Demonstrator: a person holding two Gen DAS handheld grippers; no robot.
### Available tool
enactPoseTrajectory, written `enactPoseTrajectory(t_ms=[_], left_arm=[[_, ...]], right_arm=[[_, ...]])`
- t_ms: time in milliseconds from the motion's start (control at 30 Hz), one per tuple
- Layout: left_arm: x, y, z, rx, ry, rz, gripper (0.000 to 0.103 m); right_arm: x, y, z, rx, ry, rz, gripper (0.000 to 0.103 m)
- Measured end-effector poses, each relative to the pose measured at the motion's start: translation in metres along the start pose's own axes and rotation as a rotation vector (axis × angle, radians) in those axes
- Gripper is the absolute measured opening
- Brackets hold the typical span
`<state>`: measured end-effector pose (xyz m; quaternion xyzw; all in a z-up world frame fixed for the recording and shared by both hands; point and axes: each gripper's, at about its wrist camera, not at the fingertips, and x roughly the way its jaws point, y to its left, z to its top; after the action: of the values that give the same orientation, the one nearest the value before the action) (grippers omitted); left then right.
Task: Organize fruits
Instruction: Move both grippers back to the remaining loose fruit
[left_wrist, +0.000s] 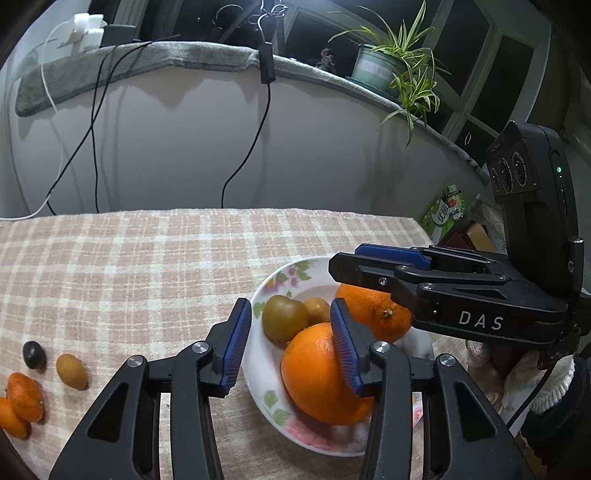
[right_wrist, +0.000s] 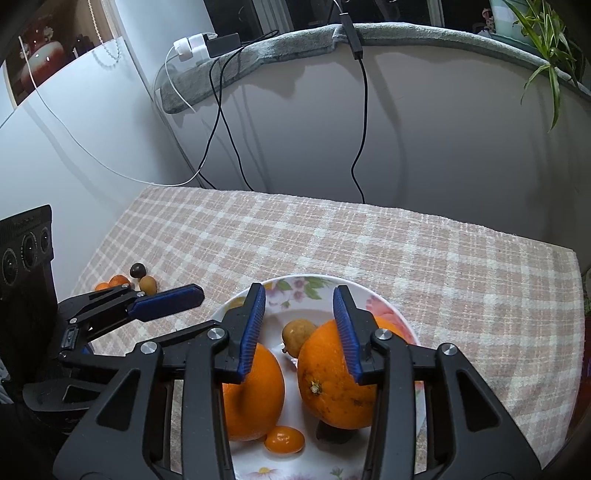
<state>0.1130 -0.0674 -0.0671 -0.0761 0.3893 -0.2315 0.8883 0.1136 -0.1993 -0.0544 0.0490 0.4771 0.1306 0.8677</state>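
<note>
A floral plate (left_wrist: 258, 373) (right_wrist: 388, 308) stands on the checked cloth. It holds two big oranges (left_wrist: 314, 380) (left_wrist: 373, 314), a green-brown fruit (left_wrist: 284, 317), a small yellowish fruit (right_wrist: 297, 336) and a kumquat (right_wrist: 284, 439). My left gripper (left_wrist: 291, 306) hovers open over the plate's left side with nothing between its pads. My right gripper (right_wrist: 299, 291) hangs open above the two oranges (right_wrist: 258, 398) (right_wrist: 332, 380), gripping neither. Each gripper shows in the other's view, the right gripper (left_wrist: 345, 260) and the left gripper (right_wrist: 177, 299).
On the cloth to the left lie a dark fruit (left_wrist: 34, 354), a small greenish fruit (left_wrist: 72, 371) and two mandarins (left_wrist: 25, 397). Cables (left_wrist: 258, 133) hang down the wall behind. A potted plant (left_wrist: 384, 66) sits on the ledge, a green packet (left_wrist: 447, 212) beyond the right edge.
</note>
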Motion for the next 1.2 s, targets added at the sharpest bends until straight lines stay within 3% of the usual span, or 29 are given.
enactPoseTrajectory(t_ms=[500, 1200], left_arm=[[-0.018, 0.007, -0.006, -0.013, -0.028, 0.016, 0.043], [-0.081, 0.073, -0.036, -0.122, -0.095, 0.137, 0.043]], right_arm=[[-0.007, 0.016, 0.003, -0.023, -0.010, 0.011, 0.040], [0.013, 0.102, 0.004, -0.165, 0.023, 0.101, 0.040]])
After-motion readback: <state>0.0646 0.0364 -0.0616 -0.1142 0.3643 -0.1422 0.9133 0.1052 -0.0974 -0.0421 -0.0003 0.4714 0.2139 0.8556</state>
